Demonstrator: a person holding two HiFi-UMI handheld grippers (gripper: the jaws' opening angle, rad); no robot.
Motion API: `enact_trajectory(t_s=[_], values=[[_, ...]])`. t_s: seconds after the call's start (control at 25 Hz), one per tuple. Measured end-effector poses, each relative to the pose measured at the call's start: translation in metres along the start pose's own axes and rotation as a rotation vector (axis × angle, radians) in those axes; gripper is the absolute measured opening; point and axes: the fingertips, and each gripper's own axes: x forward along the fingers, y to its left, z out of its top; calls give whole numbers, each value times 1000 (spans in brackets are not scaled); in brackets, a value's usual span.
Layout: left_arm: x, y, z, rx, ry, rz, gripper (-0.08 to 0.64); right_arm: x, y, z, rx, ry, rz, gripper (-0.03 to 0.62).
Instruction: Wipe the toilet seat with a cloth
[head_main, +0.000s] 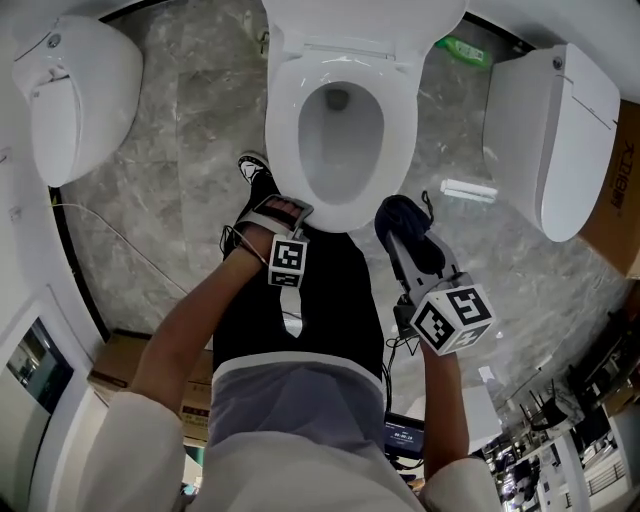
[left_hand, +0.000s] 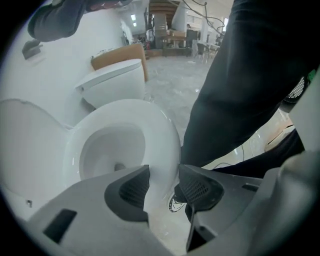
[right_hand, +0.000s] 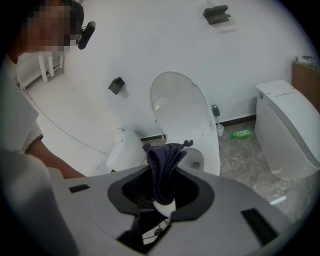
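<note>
A second toilet and a green bottle are noted on the grey floor, beyond and to the right of the right gripper's jaws. A third toilet is recorded well to the left of the left gripper. The person's dark trouser leg is seen close to the right of the left jaws, with a shoe below the gap. The left jaws are spread with nothing between them; only the front rim of the toilet seat is seen through the gap, just ahead of them. The right jaws are pressed on a dark blue cloth, which is bunched in upright folds and protrudes beyond the tips. The seat is white, glossy and lowered, directly ahead of both pairs of jaws, with the lid raised behind it.
</note>
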Motion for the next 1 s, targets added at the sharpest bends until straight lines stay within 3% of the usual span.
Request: enact_trajectory(t_s=[0.48,0.84,1.0], values=[[64,-11,-13,-35,19,-37,160,92,-101,-63,19,118,-200,94],[68,-9,-16,-81,-31,-46,145,150,-146,-121,-79,316,-243,94],[51,-2,-19,-179,-53,-37,34,164,-161,-129,-111,371,-269,94]])
